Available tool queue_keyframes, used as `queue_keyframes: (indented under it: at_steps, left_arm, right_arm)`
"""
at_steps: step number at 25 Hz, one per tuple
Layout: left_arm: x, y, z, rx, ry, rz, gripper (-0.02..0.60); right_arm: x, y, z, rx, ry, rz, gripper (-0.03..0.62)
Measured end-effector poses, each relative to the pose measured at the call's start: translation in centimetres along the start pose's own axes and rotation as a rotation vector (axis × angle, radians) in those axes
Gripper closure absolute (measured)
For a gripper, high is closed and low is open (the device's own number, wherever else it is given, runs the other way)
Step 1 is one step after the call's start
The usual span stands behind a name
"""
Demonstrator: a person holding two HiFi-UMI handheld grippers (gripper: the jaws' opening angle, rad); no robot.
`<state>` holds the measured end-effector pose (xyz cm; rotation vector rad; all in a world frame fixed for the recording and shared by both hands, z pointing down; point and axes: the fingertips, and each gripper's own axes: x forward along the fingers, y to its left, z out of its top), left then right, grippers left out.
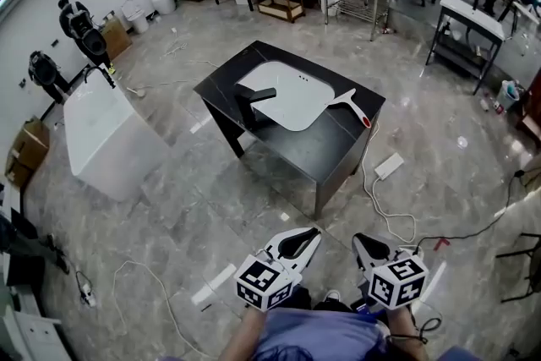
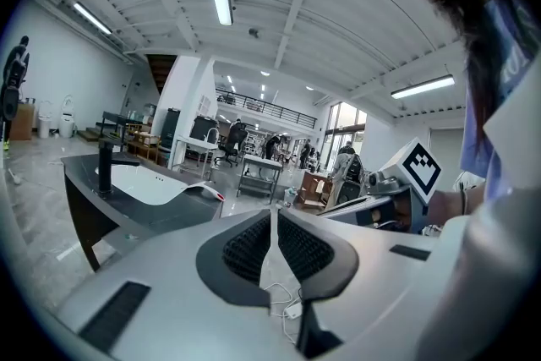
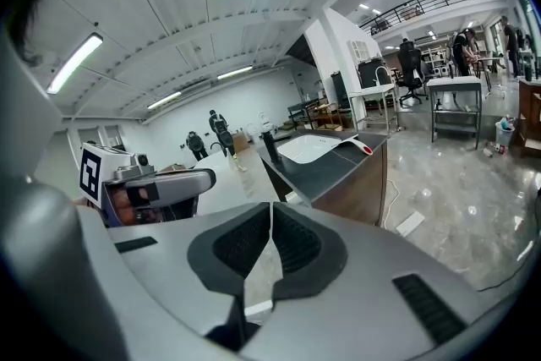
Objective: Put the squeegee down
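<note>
The squeegee [image 1: 347, 103], white with a red end, lies on the black table [image 1: 334, 148] at the right edge of the white sink basin [image 1: 287, 93], apart from both grippers. It also shows far ahead as the squeegee [image 2: 205, 188] in the left gripper view and the squeegee [image 3: 357, 145] in the right gripper view. My left gripper [image 1: 311, 233] and right gripper [image 1: 358, 239] hang side by side well in front of the table, over the floor. Both the left gripper [image 2: 273, 211] and the right gripper [image 3: 270, 205] are shut with nothing between the pads.
A black faucet [image 1: 252, 100] stands at the sink's left. A white bathtub [image 1: 106, 135] sits on the floor to the left. Cables [image 1: 385, 211] and a white power strip [image 1: 389, 165] lie on the floor between me and the table. White tables [image 1: 469, 21] stand at the back.
</note>
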<state>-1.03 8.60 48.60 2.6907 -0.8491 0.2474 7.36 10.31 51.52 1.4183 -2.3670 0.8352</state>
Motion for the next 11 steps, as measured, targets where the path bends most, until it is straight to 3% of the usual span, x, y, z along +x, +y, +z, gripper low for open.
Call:
queue_keyframes:
  at_steps: [11]
  left_arm:
    - [-0.79,-0.75,0.61,0.024,-0.019,0.008,0.545]
  right_arm:
    - [-1.17,-0.07,0.10,-0.008,-0.024,-0.010,0.568]
